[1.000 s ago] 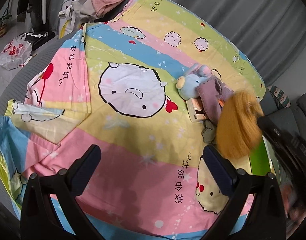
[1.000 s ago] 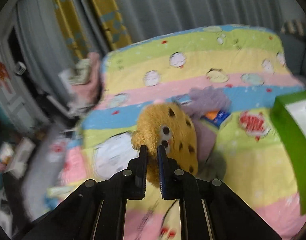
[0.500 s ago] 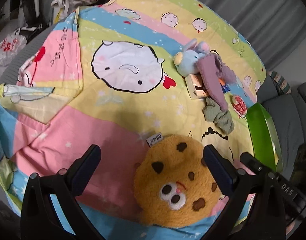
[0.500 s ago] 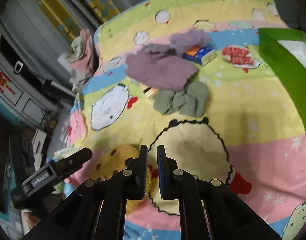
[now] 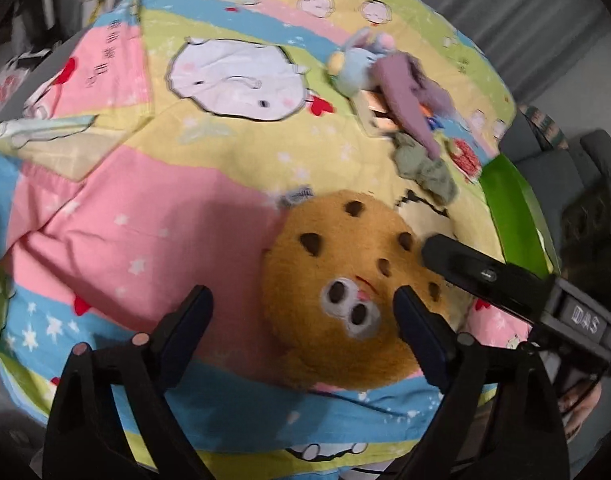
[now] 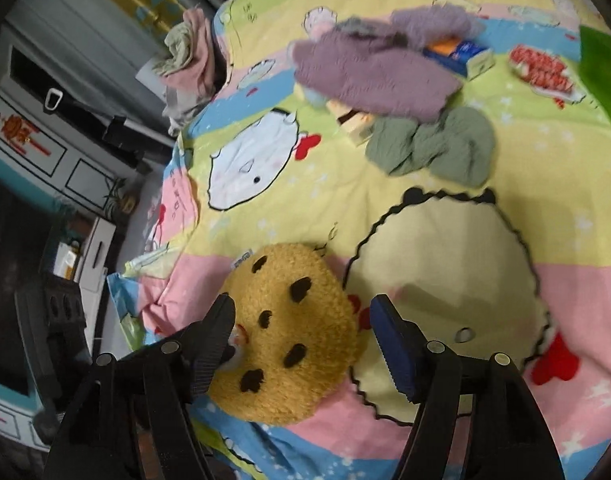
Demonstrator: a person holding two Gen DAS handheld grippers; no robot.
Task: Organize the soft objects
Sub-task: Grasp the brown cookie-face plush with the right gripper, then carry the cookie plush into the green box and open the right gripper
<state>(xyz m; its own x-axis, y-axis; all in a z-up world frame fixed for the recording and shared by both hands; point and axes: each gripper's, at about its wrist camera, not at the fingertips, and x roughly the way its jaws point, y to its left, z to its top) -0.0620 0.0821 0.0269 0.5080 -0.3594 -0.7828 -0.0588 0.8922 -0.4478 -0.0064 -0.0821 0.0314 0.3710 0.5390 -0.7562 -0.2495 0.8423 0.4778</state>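
**Cookie plush lies on the bed between two sets of open tongs**

Nearest in the left wrist view, the left tongs [image 5: 301, 312] stand wide, their jaws having just been closing a little; the right-hand pad overlaps the near edge of the cookie plush [image 5: 345, 292], the other pad is over bare pink bedding, and nothing is gripped. The right tongs [image 6: 301, 332] have just been opening and now stand apart around the near side of the same plush [image 6: 289, 332], one finger over its face, the other just beside its edge on the sheet; the pads do not press it. One finger of the right tongs also reaches in from the right in the left wrist view, tip over the plush's upper right rim.

The plush (round, tan, with dark chips and two eyes) lies flat on the cartoon bedsheet [image 6: 445, 280], near the bed's near edge, face up.

Farther back, well apart from it, sits a crumpled green cloth [image 6: 433, 148]. Just beyond that a purple fuzzy cloth [image 6: 377, 76] is draped over small boxes [image 6: 461, 56], with a blue plush toy [image 5: 353, 64] touching its far end. A green bin [image 5: 513, 208] stands at the right side of the bed. Farthest off, a heap of pink and grey clothes [image 6: 189, 56] lies past the bed's far corner.
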